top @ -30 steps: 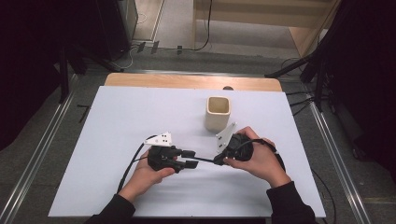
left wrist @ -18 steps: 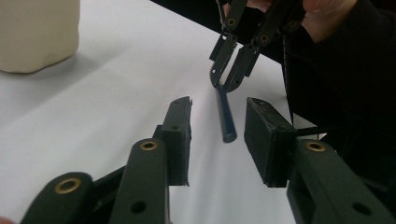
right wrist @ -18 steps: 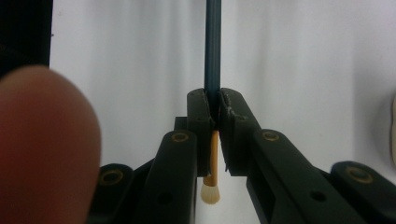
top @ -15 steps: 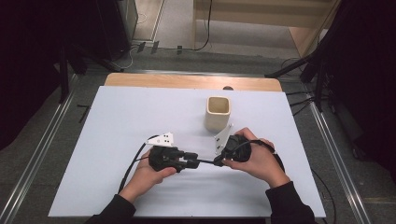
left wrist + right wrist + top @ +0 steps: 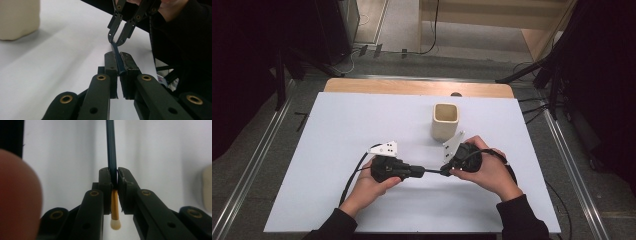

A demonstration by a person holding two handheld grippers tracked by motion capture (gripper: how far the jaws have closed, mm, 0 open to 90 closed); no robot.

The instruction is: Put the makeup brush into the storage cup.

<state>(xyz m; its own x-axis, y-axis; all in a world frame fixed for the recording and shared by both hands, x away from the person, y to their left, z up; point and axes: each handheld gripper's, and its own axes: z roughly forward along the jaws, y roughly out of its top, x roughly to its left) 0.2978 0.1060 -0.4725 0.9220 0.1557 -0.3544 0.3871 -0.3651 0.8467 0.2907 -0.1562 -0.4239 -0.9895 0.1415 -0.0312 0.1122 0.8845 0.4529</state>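
Matt beige cup (image 5: 445,121) — smooth white tabletop (image 5: 337,130), bare wood edge (image 5: 412,88)

The high view was evenly lit over the white table (image 5: 362,130), with dark, underexposed surroundings and soft detail. The cream cup (image 5: 445,121) cast only a faint shadow there. In the left gripper view it threw a soft grey shadow and looked blurred. In the right gripper view a finger (image 5: 17,197) at the left edge was out of focus, and pale vertical bands streaked the bright table.

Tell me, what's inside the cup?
The cup looks empty from the high view: just pale inner walls and the rim. Its bottom is hidden by the front wall, so something small could be there.
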